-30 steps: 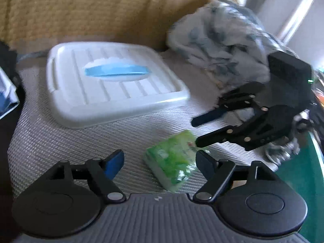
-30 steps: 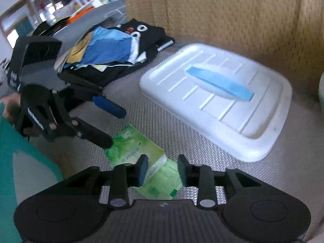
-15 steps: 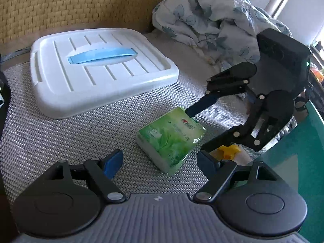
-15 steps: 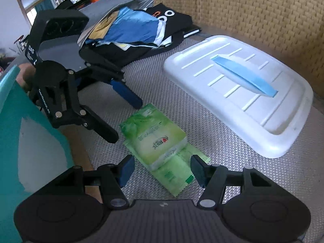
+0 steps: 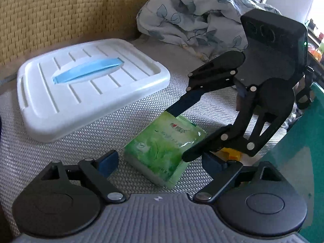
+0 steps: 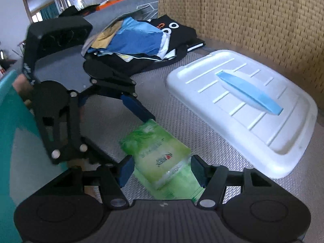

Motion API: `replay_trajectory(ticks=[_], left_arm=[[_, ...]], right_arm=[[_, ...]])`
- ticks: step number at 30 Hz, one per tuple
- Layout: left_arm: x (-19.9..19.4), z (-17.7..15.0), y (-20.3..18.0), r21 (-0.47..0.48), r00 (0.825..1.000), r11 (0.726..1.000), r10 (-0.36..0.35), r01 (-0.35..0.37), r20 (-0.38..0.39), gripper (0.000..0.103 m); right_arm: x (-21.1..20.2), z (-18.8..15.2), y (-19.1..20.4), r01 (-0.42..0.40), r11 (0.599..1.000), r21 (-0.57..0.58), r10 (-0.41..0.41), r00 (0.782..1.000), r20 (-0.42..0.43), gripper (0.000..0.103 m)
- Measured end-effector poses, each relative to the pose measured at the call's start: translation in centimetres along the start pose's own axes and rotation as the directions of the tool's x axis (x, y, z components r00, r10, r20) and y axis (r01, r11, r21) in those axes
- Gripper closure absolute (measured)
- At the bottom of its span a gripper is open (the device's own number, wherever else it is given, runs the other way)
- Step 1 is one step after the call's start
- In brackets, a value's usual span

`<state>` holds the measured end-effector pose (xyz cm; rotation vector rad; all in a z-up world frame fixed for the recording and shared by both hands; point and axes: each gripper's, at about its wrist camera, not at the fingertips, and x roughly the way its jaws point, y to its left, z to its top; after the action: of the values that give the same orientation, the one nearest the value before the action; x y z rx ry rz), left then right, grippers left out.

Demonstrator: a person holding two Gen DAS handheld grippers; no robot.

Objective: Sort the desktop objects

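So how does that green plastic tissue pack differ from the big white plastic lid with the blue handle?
The green plastic tissue pack is small, soft and crinkly; the white plastic lid with the blue handle is far larger, rigid and ribbed. The pack sits between the open fingers of both grippers, left and right; the lid lies apart, untouched. Both rest flat on the grey woven mat.

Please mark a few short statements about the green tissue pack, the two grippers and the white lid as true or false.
1. The green plastic tissue pack lies on the grey woven mat. True.
2. The right gripper is shut on the pack. False: its fingers straddle it, open.
3. The white ribbed plastic lid has a blue handle. True.
4. The left gripper holds the lid. False: it is open, near the pack.
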<state>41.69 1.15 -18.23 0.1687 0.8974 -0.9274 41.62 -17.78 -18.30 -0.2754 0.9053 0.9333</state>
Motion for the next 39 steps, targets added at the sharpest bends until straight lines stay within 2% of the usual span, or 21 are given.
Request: replay_trajectory(ticks=[5,10,16,20,24,26,29,31,34,39], left_arm=[[-0.2,-0.5,-0.4,0.065,1.000,0.998,0.024,-0.024,0.008,0.009],[-1.1,-0.5,-0.5,0.050,0.994,0.995,0.088,-0.092,0.070,0.008],[-1.9,-0.5,0.0,0.007,0.983,0.990,0.140,-0.142,0.122,0.003],[-2.6,-1.3,-0.2,0.071,0.964,0.979,0.173,-0.191,0.200,0.000],[-2.3,-1.2,-0.1,0.090,0.979,0.983,0.143,-0.157,0.148,0.000],[-2.1,-1.2,0.0,0.099,0.984,0.985,0.128,-0.140,0.122,0.000],[-1.8,-1.2,0.1,0.112,0.990,0.986,0.111,-0.120,0.084,0.000],[-1.6,-1.3,0.1,0.126,0.988,0.981,0.139,-0.147,0.075,0.000],[-1.0,-1.2,-0.3,0.136,0.989,0.981,0.133,-0.140,0.060,0.000],[0.0,-1.2,-1.0,0.153,0.992,0.980,0.121,-0.125,0.034,0.000]], right_arm=[[0.0,-0.2,-0.3,-0.008,1.000,0.001,0.008,1.000,0.004,0.037],[-0.9,-0.2,-0.6,0.017,1.000,-0.010,-0.017,1.000,0.019,0.037],[-1.9,-0.1,-0.8,0.004,1.000,-0.001,-0.004,0.999,0.051,0.037],[-1.7,-0.2,-0.9,0.002,1.000,-0.019,-0.001,0.999,0.047,0.035],[-0.4,-0.3,-1.7,-0.039,0.999,0.022,0.038,0.999,0.021,0.035],[-0.2,-0.4,-2.0,-0.077,0.996,0.053,0.075,0.997,0.035,0.035],[-0.2,-0.3,-1.8,-0.064,0.997,0.047,0.062,0.997,0.049,0.035],[-0.1,-0.3,-1.5,-0.057,0.998,0.033,0.056,0.998,0.042,0.035],[0.1,-0.4,-1.3,-0.065,0.998,0.023,0.064,0.997,0.053,0.044],[0.3,-0.3,-1.3,-0.079,0.997,0.022,0.078,0.995,0.064,0.049]])
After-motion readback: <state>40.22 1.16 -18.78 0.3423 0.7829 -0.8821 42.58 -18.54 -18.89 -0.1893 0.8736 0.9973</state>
